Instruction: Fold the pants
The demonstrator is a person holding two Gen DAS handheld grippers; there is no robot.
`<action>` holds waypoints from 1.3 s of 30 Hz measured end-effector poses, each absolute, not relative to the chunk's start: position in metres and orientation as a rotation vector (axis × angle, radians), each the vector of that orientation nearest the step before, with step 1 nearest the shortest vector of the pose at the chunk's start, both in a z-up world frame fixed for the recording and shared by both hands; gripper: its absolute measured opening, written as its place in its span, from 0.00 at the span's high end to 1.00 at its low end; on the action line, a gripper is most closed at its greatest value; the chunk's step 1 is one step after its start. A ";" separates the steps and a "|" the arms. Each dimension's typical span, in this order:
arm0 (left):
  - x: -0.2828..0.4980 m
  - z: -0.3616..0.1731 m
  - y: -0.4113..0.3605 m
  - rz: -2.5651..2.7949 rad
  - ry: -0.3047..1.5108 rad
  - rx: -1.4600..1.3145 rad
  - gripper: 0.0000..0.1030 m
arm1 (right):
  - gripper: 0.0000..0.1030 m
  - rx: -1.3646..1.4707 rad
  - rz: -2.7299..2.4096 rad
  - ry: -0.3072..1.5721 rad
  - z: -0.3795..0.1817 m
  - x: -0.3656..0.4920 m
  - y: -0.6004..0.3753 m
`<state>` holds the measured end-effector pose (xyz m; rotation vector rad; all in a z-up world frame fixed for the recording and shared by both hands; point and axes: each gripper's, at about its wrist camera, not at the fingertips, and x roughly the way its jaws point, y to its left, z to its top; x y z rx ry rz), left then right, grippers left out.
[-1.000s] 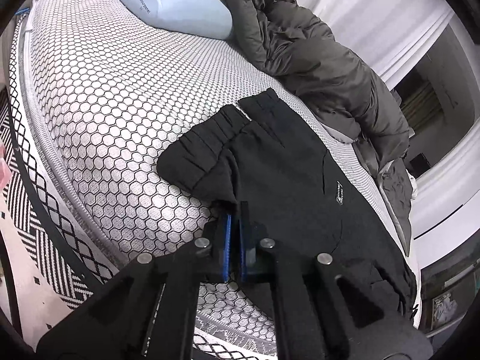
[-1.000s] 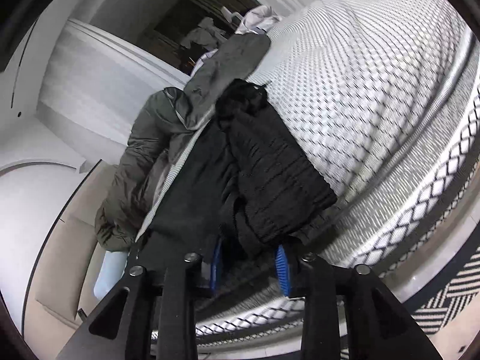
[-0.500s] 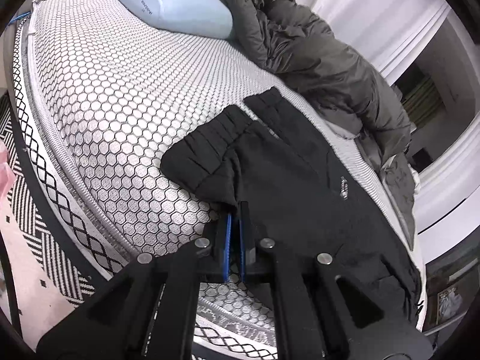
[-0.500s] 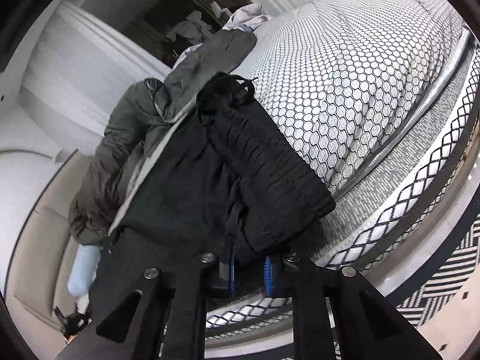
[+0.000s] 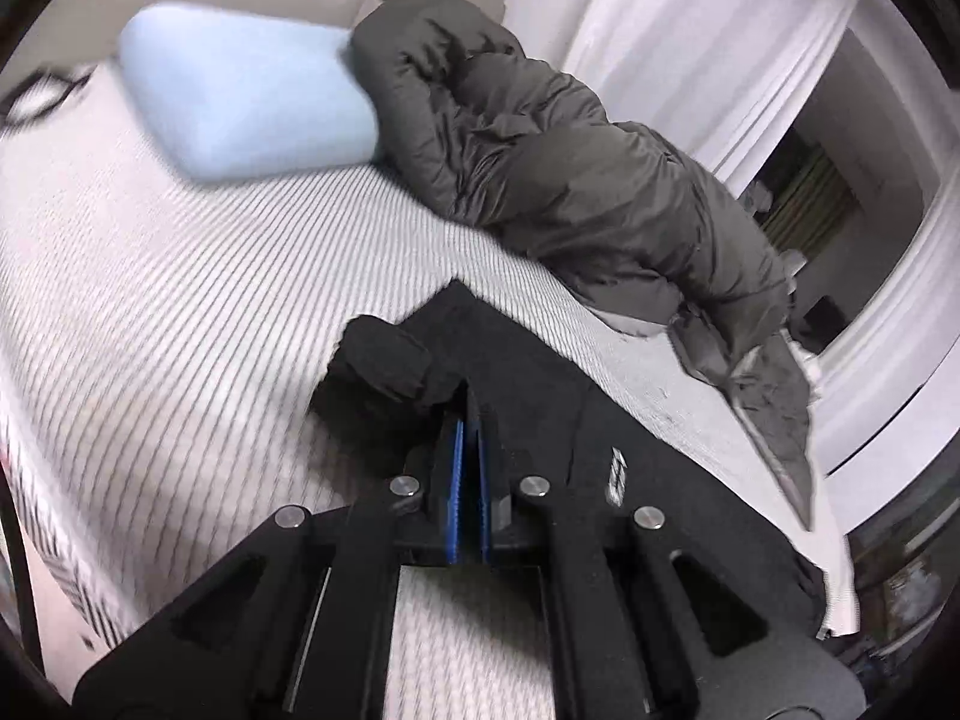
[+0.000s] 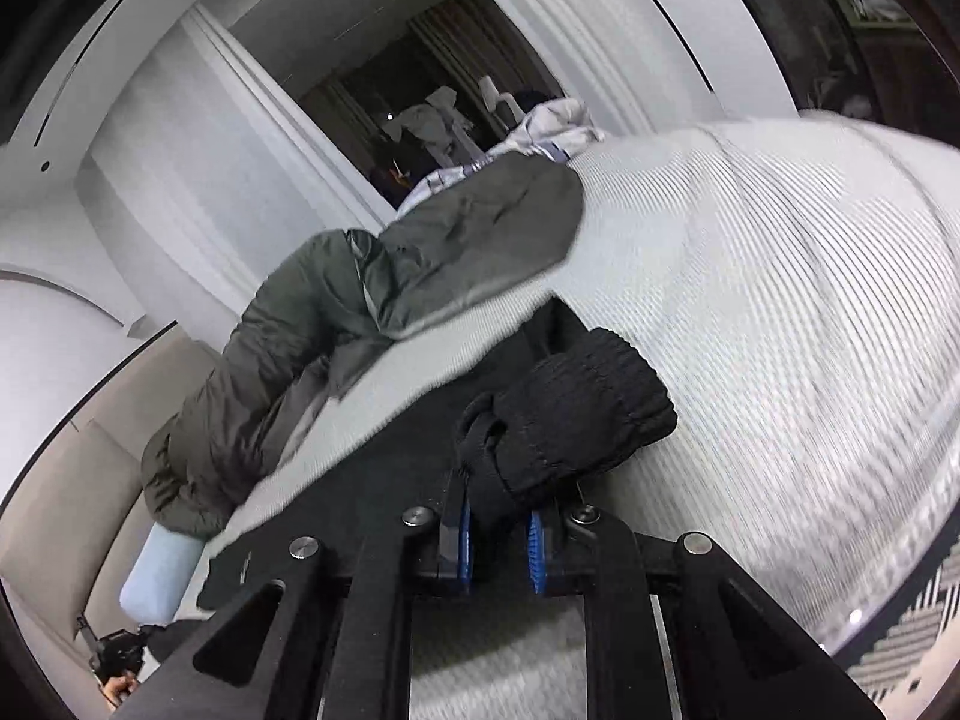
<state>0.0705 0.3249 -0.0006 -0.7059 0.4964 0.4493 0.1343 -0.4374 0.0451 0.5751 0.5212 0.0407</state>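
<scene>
Black pants [image 5: 600,450] hang stretched between my two grippers above the bed. My left gripper [image 5: 468,420] is shut on the near edge of the pants by the gathered waistband [image 5: 384,360], its blue pads pressed together on the cloth. In the right wrist view my right gripper [image 6: 501,516] is shut on the ribbed cuff end of the pants [image 6: 576,408], which bunches up between its blue pads. The black cloth runs away to the lower left in that view. A small white logo [image 5: 618,471] shows on the pants.
The bed's white patterned mattress [image 5: 180,300] lies under the pants. A dark grey puffy jacket [image 5: 570,180] sprawls along the far side, next to a light blue pillow [image 5: 240,102]. White curtains [image 5: 690,30] and a dark doorway stand behind. Patterned floor shows at the bed's edge.
Both grippers have risen, lifting the pants' near edge off the mattress. The right gripper's jaws went from wide around the cuff to shut on it. The views now blur with motion.
</scene>
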 end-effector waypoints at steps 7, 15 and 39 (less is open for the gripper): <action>0.227 -0.004 0.361 0.489 0.647 -0.677 0.97 | 0.87 0.485 -0.051 0.567 0.068 0.267 -0.414; 0.320 -0.038 0.385 0.563 0.758 -0.637 0.23 | 0.53 0.392 -0.211 0.766 0.015 0.399 -0.397; 0.171 -0.094 0.299 0.388 0.689 -0.797 0.27 | 0.17 0.706 -0.060 0.775 -0.026 0.217 -0.440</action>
